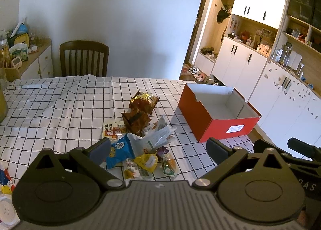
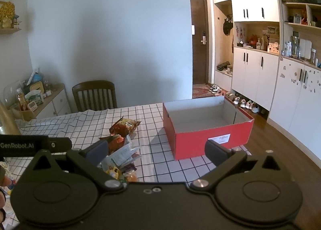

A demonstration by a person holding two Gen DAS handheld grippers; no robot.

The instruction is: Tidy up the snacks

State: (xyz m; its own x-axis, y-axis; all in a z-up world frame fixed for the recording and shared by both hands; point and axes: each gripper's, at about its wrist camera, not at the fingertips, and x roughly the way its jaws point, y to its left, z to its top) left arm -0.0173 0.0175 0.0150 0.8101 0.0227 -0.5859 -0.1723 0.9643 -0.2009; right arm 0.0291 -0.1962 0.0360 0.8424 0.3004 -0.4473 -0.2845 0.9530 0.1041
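Observation:
A pile of snack packets (image 1: 142, 135) lies on the checked tablecloth (image 1: 60, 109): brown crinkled bags (image 1: 143, 102), a blue packet (image 1: 120, 152), a white pouch (image 1: 158, 136) and small yellow packets (image 1: 147, 161). An open, empty red box (image 1: 216, 113) stands to the right of the pile. My left gripper (image 1: 158, 150) is open and empty, just above the near end of the pile. My right gripper (image 2: 157, 150) is open and empty, between the pile (image 2: 122, 149) and the red box (image 2: 208, 127), above the cloth.
A wooden chair (image 1: 84, 58) stands at the table's far side. A sideboard with clutter (image 1: 24, 53) is at the far left. White cabinets (image 1: 260, 65) and shoes on the floor (image 1: 198, 73) are to the right. The other gripper's body (image 1: 297, 153) shows at the right edge.

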